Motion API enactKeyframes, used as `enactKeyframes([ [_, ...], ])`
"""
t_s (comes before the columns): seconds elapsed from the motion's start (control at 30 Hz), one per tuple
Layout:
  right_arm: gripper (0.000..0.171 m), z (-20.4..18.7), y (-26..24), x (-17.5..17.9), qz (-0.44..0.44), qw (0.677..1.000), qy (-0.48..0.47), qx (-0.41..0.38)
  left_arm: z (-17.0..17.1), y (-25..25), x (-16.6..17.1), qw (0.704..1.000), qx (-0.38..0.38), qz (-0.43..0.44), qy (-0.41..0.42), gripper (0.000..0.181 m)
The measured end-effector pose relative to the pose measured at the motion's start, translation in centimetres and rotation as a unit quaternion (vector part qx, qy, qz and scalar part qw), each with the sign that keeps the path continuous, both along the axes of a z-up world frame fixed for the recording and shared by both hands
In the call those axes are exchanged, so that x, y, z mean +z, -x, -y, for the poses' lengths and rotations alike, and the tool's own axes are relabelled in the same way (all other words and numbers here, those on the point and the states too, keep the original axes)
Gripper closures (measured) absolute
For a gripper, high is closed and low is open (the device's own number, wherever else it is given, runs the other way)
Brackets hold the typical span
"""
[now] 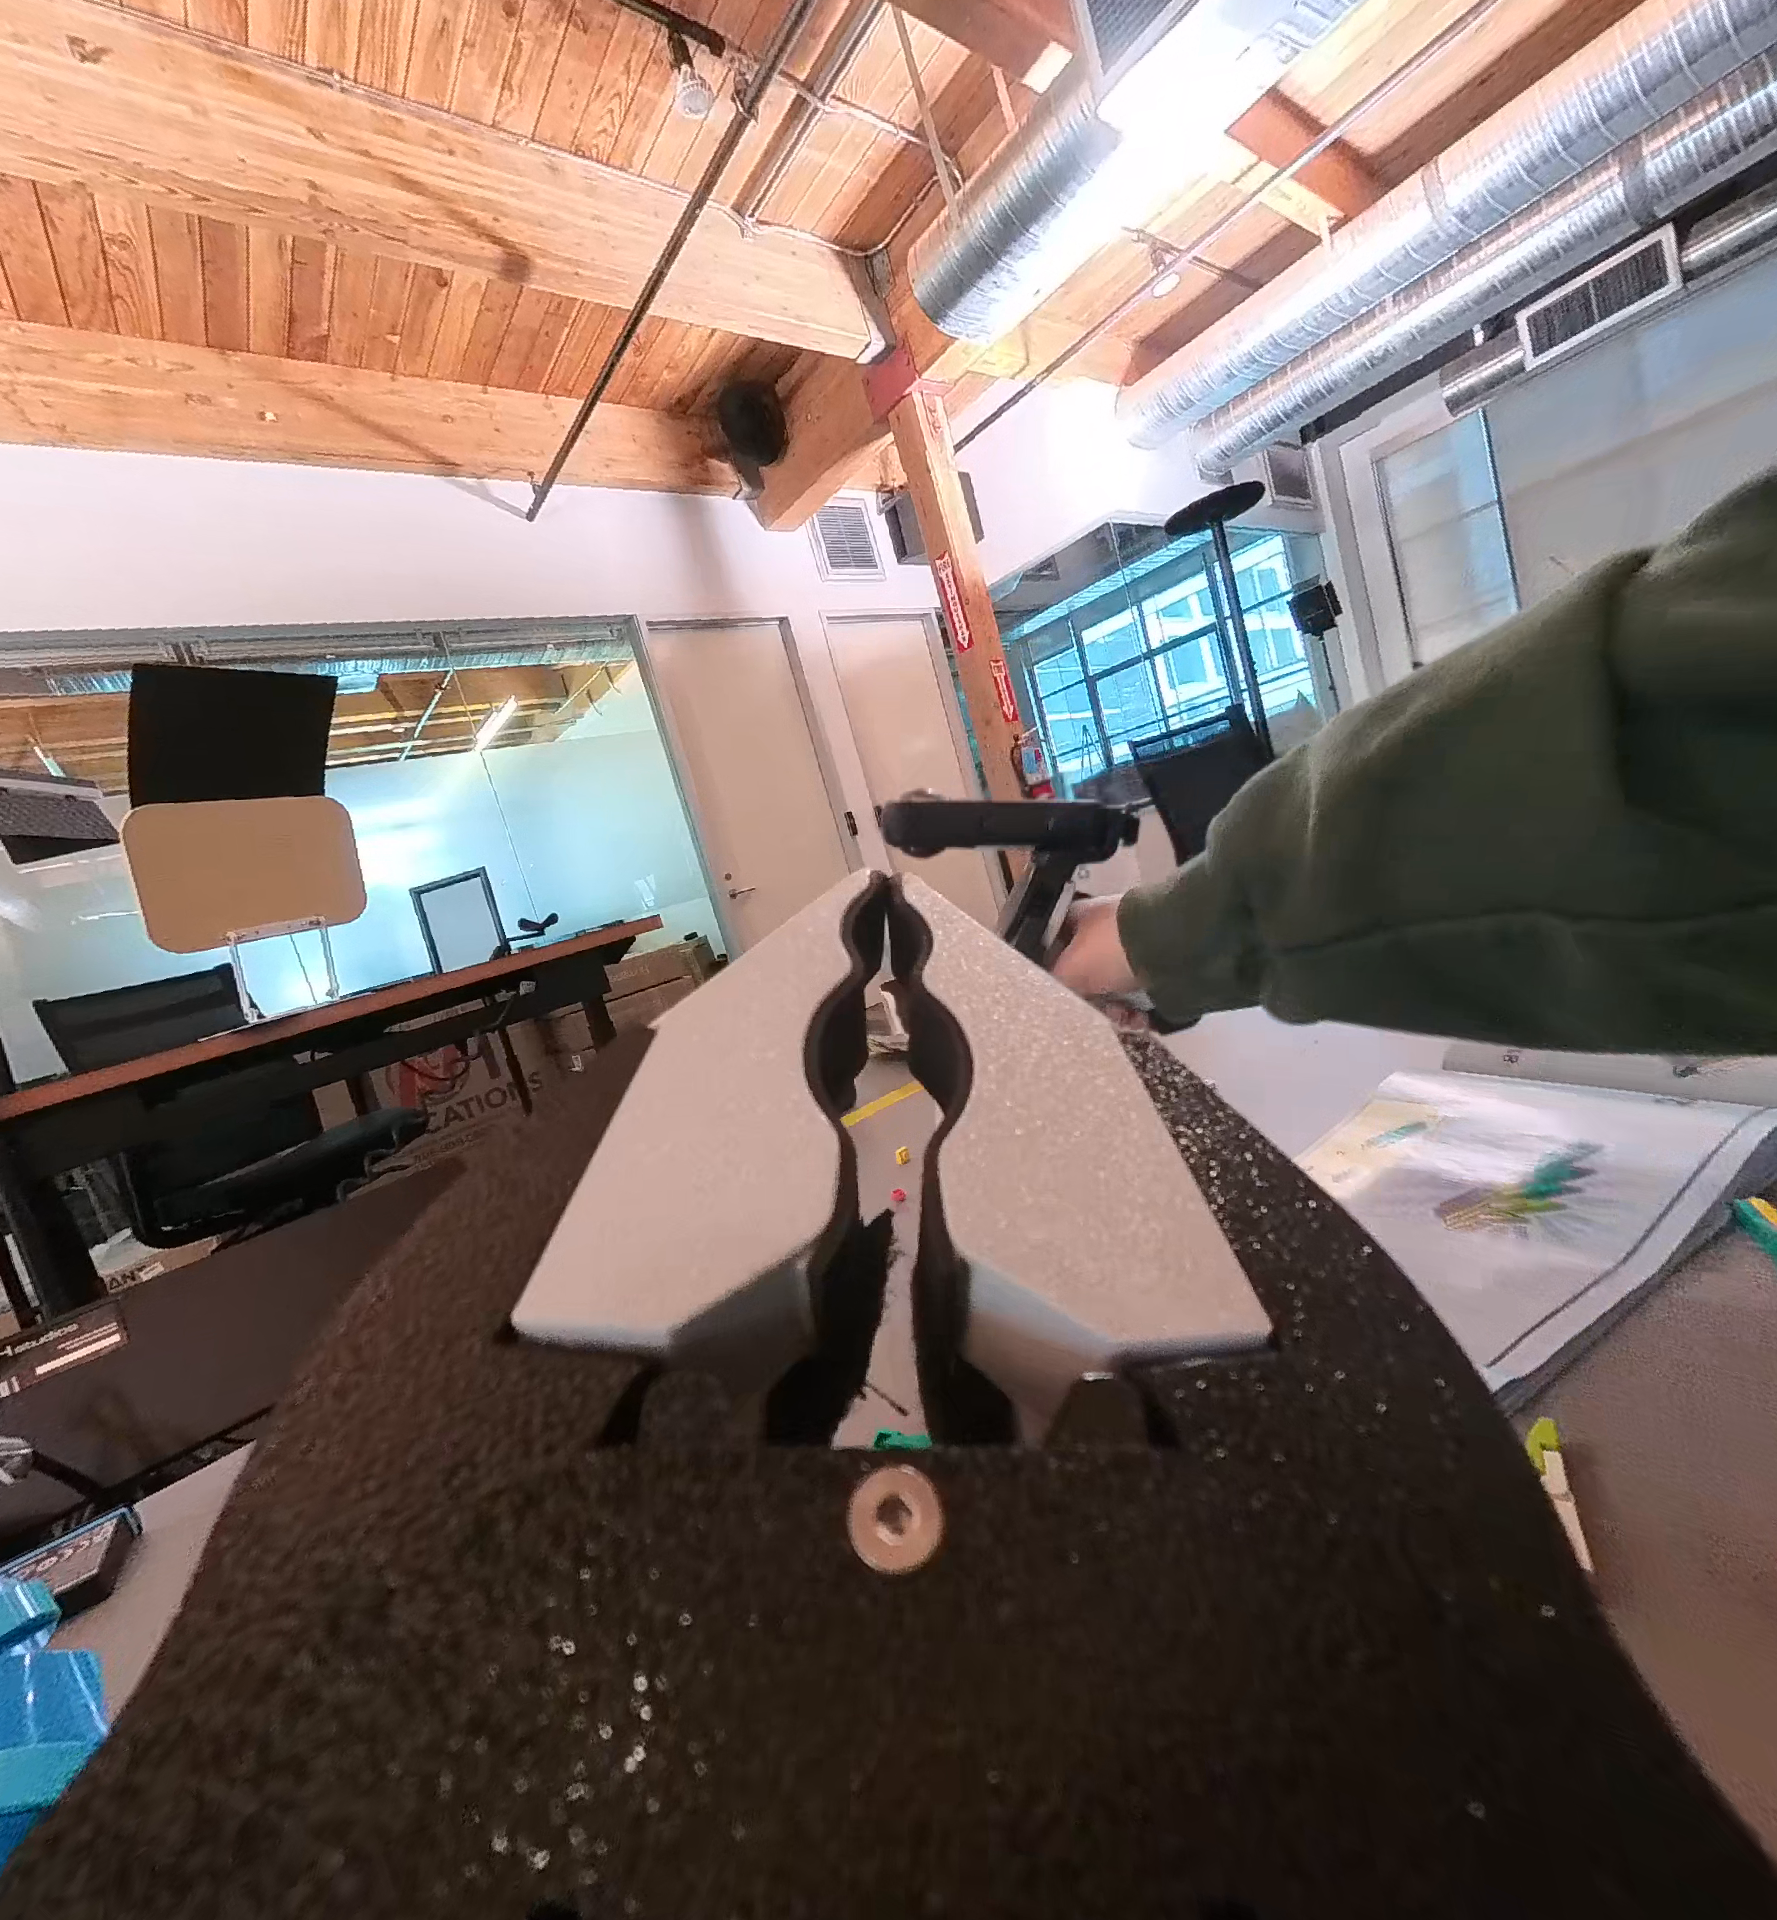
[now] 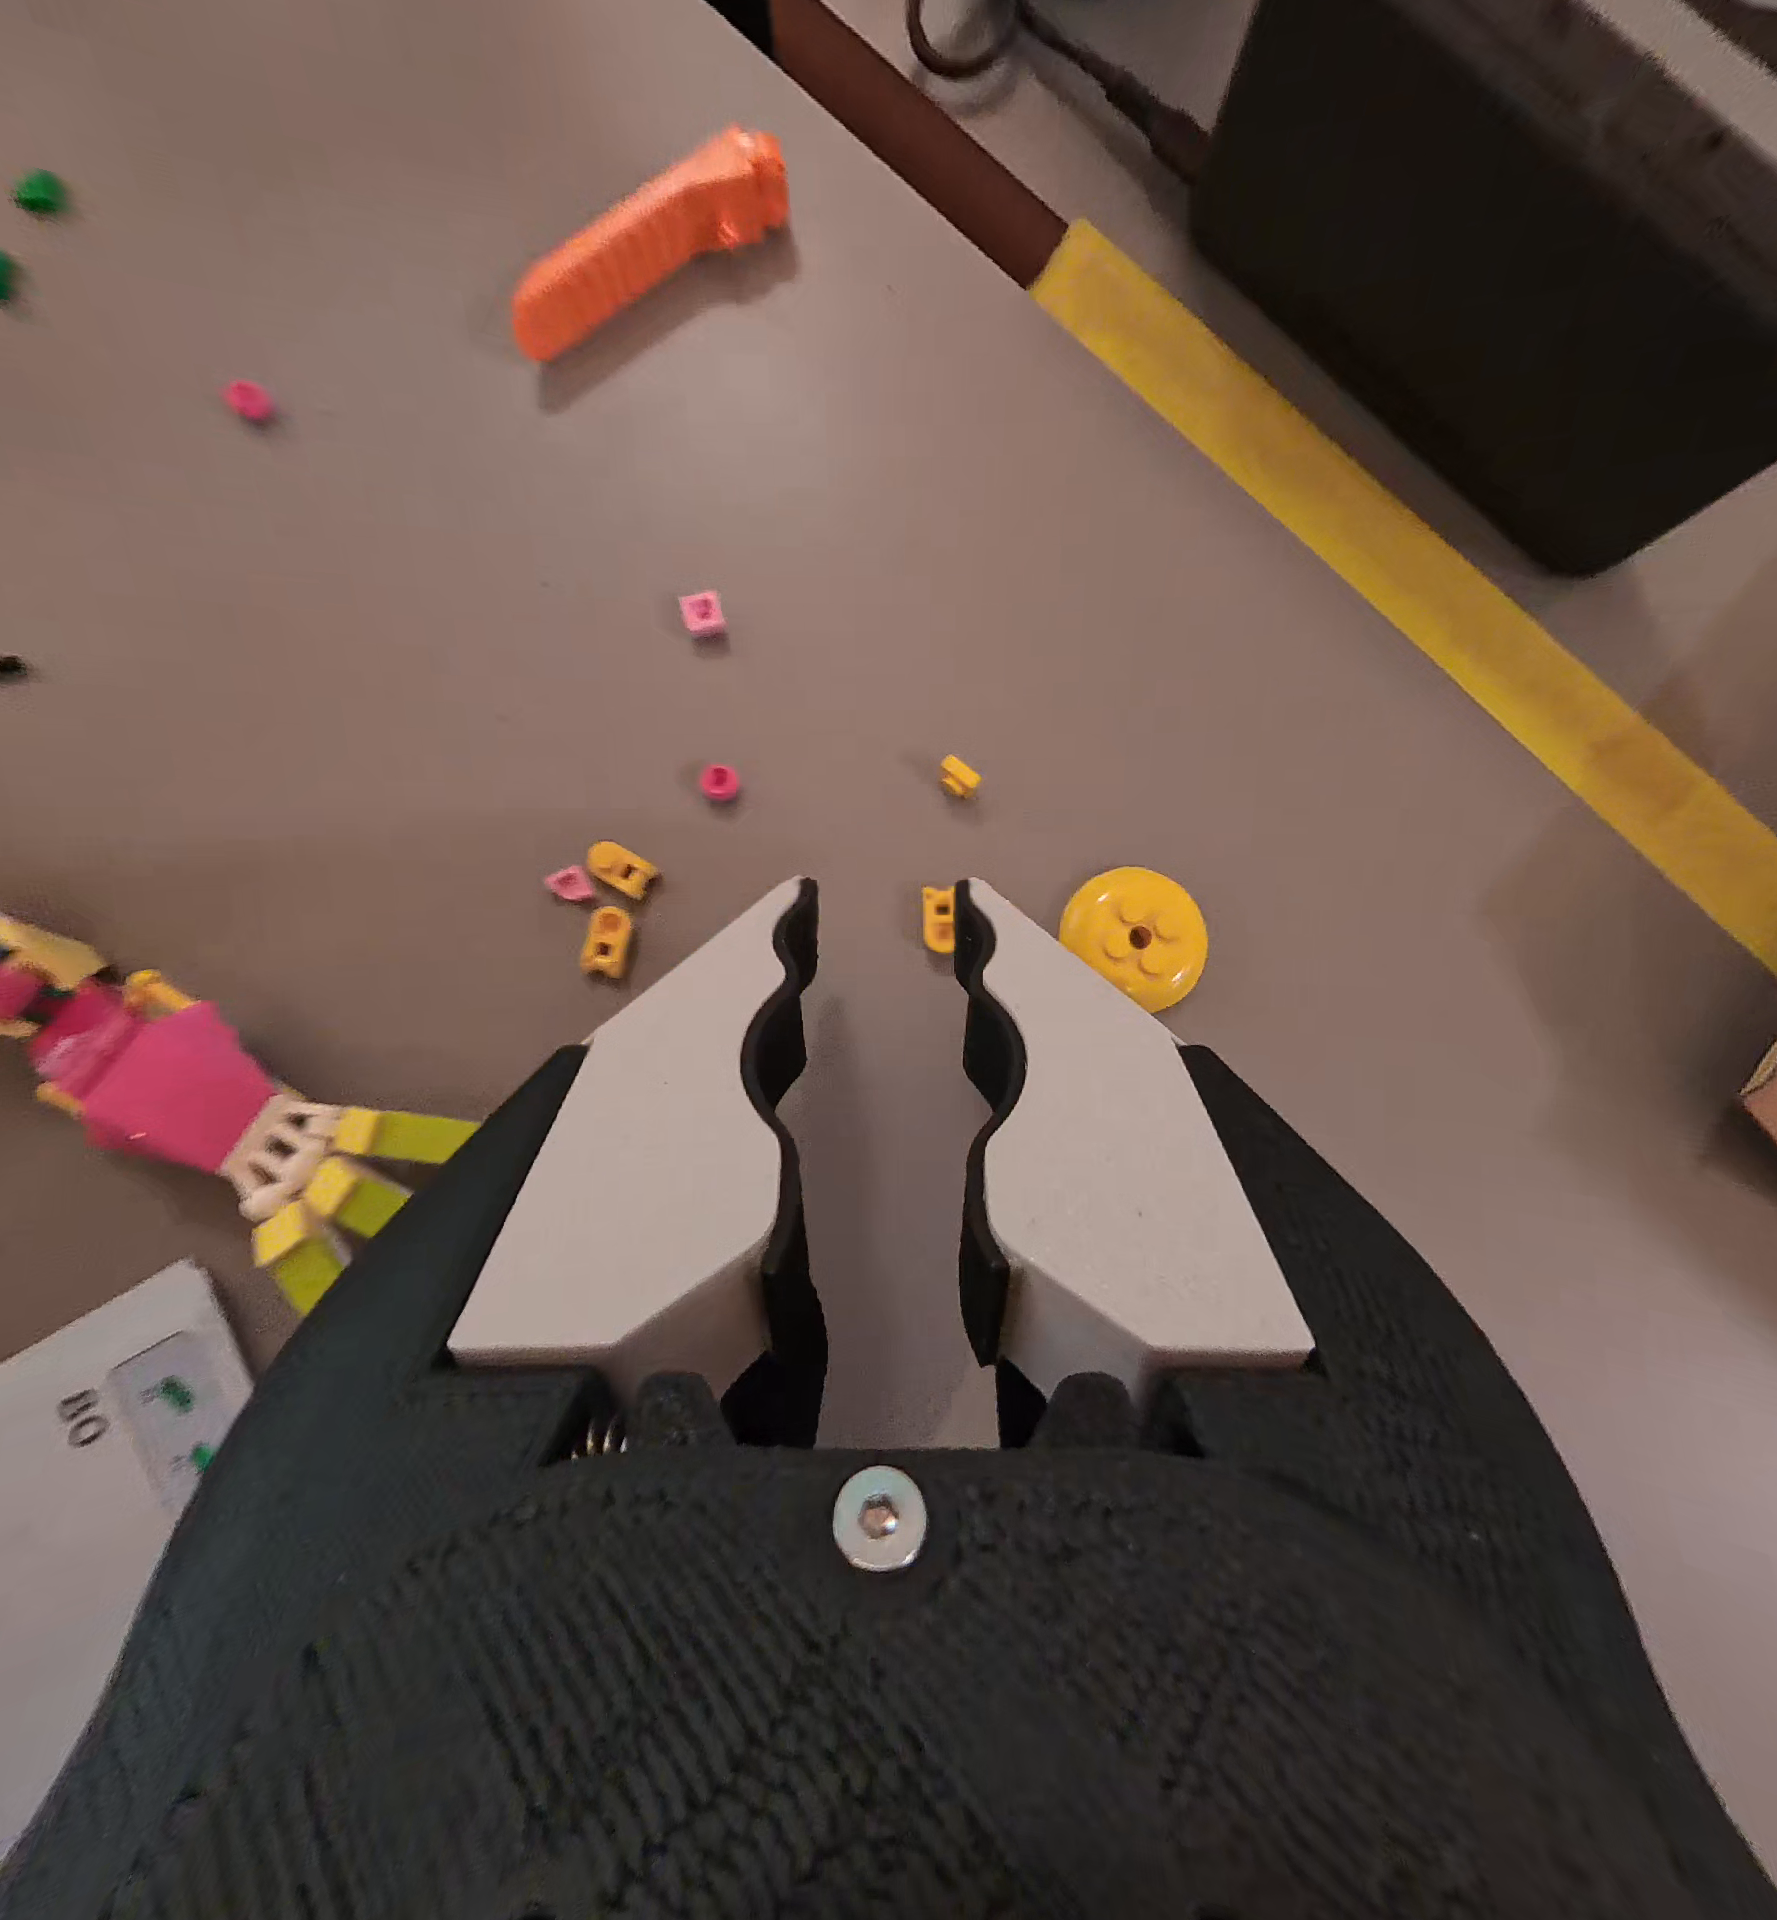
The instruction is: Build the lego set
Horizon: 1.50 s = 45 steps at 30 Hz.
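Observation:
In the right wrist view my right gripper [image 2: 884, 888] is open and empty, low over the grey table [image 2: 967, 499]. A small yellow piece [image 2: 936, 920] lies just inside its right fingertip [image 2: 977, 914]. A round yellow piece [image 2: 1133, 938] lies right of that finger. Two more small yellow pieces [image 2: 614, 904] and a pink one [image 2: 567, 883] lie left of the left finger. A pink and yellow lego build [image 2: 151, 1070] lies at the left. In the left wrist view my left gripper [image 1: 886, 883] is shut with nothing seen in it, raised and pointing into the room.
An orange brick separator [image 2: 655, 244], loose pink pieces [image 2: 703, 613] and green pieces [image 2: 40, 192] lie farther off. Yellow tape [image 2: 1435, 613] marks the table edge by a black box [image 2: 1538, 260]. The instruction booklet [image 1: 1549, 1195] lies open. A green sleeve [image 1: 1486, 831] reaches across. The grippers' ends are close to 30 cm from one another. To reach the round yellow piece [image 2: 1133, 938] in a straight line is about 4 cm for my right fingers, about 35 cm for my left.

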State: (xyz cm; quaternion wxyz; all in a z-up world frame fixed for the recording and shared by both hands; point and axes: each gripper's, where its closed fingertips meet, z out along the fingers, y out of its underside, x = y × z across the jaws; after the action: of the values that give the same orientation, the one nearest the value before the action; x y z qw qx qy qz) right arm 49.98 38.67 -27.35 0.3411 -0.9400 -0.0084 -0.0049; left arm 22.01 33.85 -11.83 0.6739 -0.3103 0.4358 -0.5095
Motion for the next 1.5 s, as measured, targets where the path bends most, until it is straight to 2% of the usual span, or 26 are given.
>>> enactKeyframes([
  [0.13, 0.147, 0.4, -0.7, -1.8, 0.017, 0.999, 0.026, 0.006, 0.3, 0.0, 0.2, 1.0, -0.01, 0.002, 0.005, 0.181],
  [0.23, 0.164, 0.3, -0.7, -1.9, 0.019, 1.0, 0.015, 0.013, 0.7, 0.0, 0.1, 1.0, -0.012, 0.0, -0.002, 0.181],
  [0.33, 0.165, 0.6, -0.2, -1.7, 0.029, 0.999, 0.011, 0.024, 1.0, -0.1, 0.0, 1.0, -0.016, -0.004, -0.009, 0.181],
  [0.4, 0.165, 1.0, 1.2, -0.4, 0.043, 0.998, -0.006, 0.055, 1.0, -0.1, 0.0, 1.0, -0.013, -0.004, -0.012, 0.181],
  [0.5, 0.165, 3.2, 8.4, 3.1, -0.006, 0.983, -0.038, 0.177, 0.8, -0.1, 0.0, 1.0, -0.012, -0.003, -0.006, 0.181],
  [0.6, 0.165, 9.2, 17.3, 4.6, -0.065, 0.946, 0.008, 0.319, 0.6, 0.0, 0.1, 1.0, -0.014, -0.001, 0.005, 0.181],
  [0.73, 0.165, 16.4, 24.2, 2.3, -0.076, 0.901, 0.111, 0.411, 0.6, -0.1, 0.0, 1.0, -0.017, -0.003, 0.006, 0.181],
  [0.87, 0.165, 19.1, 25.8, -0.4, -0.003, 0.89, 0.152, 0.431, 1.0, 0.0, 0.0, 1.0, -0.016, -0.003, -0.007, 0.181],
  [1.03, 0.164, 19.7, 25.9, -2.1, 0.055, 0.888, 0.162, 0.427, 1.0, -0.2, -0.2, 1.0, -0.017, -0.008, -0.011, 0.181],
  [1.17, 0.153, 20.2, 26.4, -1.7, 0.032, 0.888, 0.156, 0.432, 0.8, -0.2, -0.1, 1.0, -0.022, -0.007, 0.003, 0.181],
  [1.27, 0.149, 19.2, 26.0, 0.7, -0.001, 0.898, 0.111, 0.426, 0.5, -0.1, -0.1, 1.0, -0.022, -0.006, 0.012, 0.181],
  [1.33, 0.15, 15.8, 22.8, 2.9, -0.004, 0.934, 0.053, 0.353, 0.6, -0.2, -0.1, 1.0, -0.025, -0.008, 0.013, 0.181],
  [1.4, 0.15, 11.9, 16.6, 3.9, 0.02, 0.975, 0.019, 0.222, 0.7, -0.3, -0.3, 1.0, -0.027, -0.011, 0.01, 0.181],
  [1.47, 0.15, 9.1, 10.0, 3.8, 0.039, 0.995, 0.003, 0.095, 0.8, -0.3, -0.3, 1.0, -0.027, -0.012, 0.007, 0.181],
  [1.5, 0.15, 7.9, 7.7, 3.5, 0.029, 0.998, -0.01, 0.058, 0.8, -0.3, -0.3, 1.0, -0.026, -0.012, 0.006, 0.181],
])
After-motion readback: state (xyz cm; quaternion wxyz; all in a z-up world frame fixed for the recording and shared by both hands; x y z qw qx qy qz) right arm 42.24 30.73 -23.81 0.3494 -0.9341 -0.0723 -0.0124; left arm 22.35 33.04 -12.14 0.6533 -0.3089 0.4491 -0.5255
